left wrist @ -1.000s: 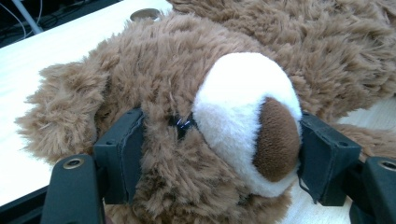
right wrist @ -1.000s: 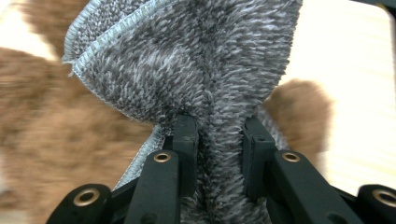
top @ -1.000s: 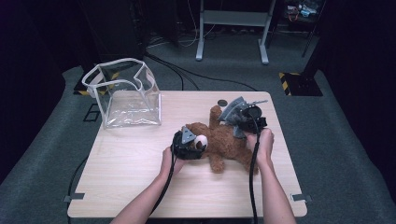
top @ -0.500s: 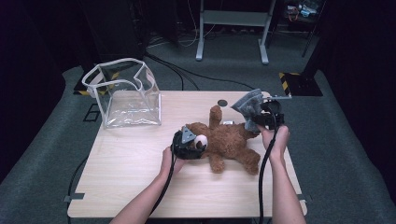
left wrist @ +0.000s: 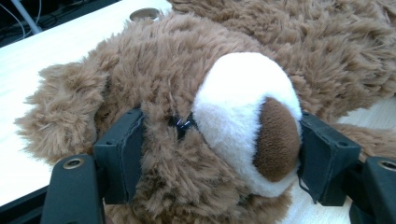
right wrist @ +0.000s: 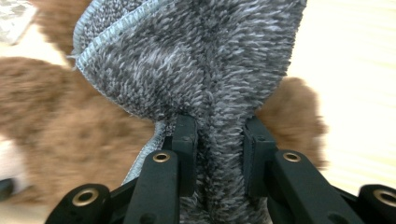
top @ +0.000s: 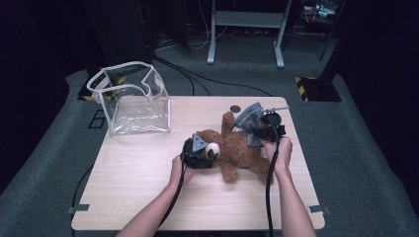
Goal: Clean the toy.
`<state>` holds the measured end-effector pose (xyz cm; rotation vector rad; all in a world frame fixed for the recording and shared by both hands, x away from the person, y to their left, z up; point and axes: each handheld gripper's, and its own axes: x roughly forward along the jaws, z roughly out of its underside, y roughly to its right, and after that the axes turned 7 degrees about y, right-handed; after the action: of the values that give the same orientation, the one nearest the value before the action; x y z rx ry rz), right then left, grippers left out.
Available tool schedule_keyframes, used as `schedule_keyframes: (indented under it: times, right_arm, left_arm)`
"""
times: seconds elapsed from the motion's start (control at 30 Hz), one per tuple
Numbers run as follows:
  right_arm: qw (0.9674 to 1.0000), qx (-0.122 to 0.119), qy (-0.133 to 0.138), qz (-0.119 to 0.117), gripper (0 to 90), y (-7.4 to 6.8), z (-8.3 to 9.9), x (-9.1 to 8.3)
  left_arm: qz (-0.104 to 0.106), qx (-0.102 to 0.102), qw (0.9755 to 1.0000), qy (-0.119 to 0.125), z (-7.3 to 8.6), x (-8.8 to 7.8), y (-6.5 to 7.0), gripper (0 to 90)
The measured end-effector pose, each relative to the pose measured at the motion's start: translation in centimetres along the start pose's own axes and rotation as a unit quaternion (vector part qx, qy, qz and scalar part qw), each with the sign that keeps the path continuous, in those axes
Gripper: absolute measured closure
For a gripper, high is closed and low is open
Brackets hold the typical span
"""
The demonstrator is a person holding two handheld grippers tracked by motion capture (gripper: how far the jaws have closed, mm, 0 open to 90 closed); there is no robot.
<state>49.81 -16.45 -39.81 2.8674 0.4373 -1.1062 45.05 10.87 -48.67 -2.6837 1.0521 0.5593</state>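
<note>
Teddy bear (top: 237, 150) lies on its back on the table (top: 148, 173), head clamped between the left gripper (top: 197, 154) jaws, one pad on each side of the snout. Right gripper (top: 267, 129), pinching a grey cloth (top: 249, 121), swung out to the table's right half a second ago and is now back over the bear's body, so it looks like wiping strokes, probably mid-job.

Bare light wooden table (top: 143, 177) lies open on the near and outer side of the left gripper (top: 200, 154), up to the clear plastic bag with white trim (top: 131, 98) standing far beyond it. The brown plush teddy bear (top: 237, 150) fills the space between left gripper and right gripper (top: 262, 126). Beyond the right gripper, a small dark round disc (top: 235, 108) lies near the table's far edge.
</note>
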Motion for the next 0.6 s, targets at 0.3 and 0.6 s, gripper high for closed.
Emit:
schedule_keyframes:
  times: [0.3,0.6]
  right_arm:
    - [0.9966,0.07,0.024,0.038,71.2,4.7,1.0,-1.2]
    - [0.9971,0.035,0.067,0.003,71.2,3.4,1.3,-5.2]
  left_arm:
    - [-0.001,0.002,1.0,0.001,0.0,0.0,0.0,26.0]
    - [-0.001,-0.001,1.0,0.001,0.0,0.1,-0.1,26.0]
